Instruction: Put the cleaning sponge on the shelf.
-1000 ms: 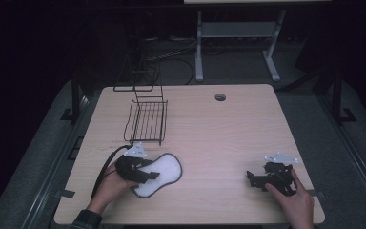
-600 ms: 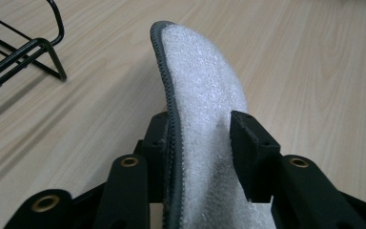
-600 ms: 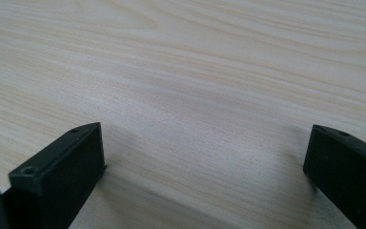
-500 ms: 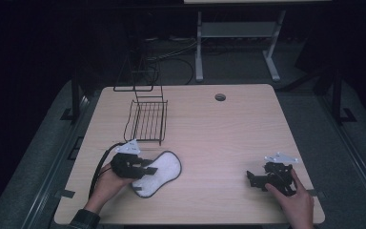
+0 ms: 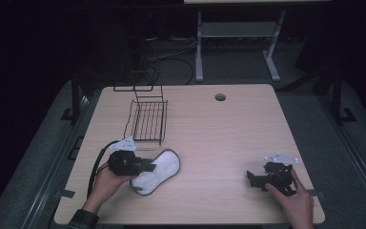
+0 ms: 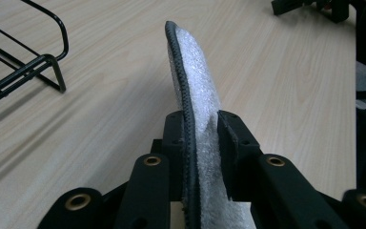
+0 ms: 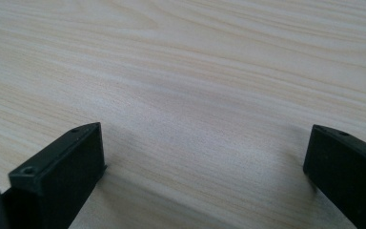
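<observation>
A white fleecy insole-shaped pad (image 5: 159, 171) with a dark rim lies at the table's front left. My left gripper (image 5: 147, 167) reaches it from the left. Its jaws have just been closing, and they now press on the pad's near end. In the left gripper view the pad (image 6: 195, 81) stands edge-up between the two black jaws of my left gripper (image 6: 200, 131), its dark rim against the left one. My right gripper (image 5: 253, 179) rests at the front right, held by a hand. Its jaws stand wide apart over bare wood (image 7: 205, 162).
A black wire rack (image 5: 147, 119) stands behind the pad, at the left in the left gripper view (image 6: 24, 71). The wooden table (image 5: 228, 138) has a round cable hole (image 5: 220, 97) near its back edge. Dark floor and a metal stand lie beyond it.
The left gripper has shifted slightly toward the front left and its jaws have closed on the pad's near end. The pad has turned a little. The right gripper has stayed put.
</observation>
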Demonstrator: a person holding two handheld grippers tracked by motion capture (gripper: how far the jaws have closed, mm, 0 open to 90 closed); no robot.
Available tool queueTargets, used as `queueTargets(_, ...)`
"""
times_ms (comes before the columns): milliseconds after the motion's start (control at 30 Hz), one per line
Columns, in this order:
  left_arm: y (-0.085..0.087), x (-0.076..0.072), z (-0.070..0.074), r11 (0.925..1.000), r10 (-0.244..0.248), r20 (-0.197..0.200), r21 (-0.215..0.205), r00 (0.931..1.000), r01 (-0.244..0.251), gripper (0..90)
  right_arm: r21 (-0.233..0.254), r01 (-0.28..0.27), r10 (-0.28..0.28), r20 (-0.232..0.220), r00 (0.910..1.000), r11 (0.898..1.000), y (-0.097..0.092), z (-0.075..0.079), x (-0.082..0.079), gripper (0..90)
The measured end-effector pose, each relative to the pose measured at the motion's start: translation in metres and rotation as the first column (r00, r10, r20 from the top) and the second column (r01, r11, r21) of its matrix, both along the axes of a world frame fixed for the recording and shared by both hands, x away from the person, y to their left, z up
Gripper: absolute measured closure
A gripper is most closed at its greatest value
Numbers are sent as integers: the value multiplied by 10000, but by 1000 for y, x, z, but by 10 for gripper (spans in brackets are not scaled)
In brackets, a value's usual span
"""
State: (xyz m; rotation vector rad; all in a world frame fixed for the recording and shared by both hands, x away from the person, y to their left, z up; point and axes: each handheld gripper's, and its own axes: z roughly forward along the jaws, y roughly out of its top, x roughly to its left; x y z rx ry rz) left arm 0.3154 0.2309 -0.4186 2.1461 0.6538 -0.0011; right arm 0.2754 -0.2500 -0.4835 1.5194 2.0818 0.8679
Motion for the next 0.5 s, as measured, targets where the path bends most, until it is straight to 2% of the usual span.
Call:
queueTargets(133, 1, -1, 3, 9999, 6, 23, -137, 10000, -6, 776, 1, 1, -1, -2, 10000, 10000, 0, 0, 0, 0)
queueTargets(300, 2, -2, 8, 9999, 31, 144, -102, 9999, -30, 800, 0, -2, 2, -1, 10000, 10000, 0, 0, 0, 0)
queueTargets(500, 4, -2, 8, 9992, 341, 241, -222, 9991, -335, 798, 1, 0, 0, 0, 10000, 10000, 0, 0, 0, 0)
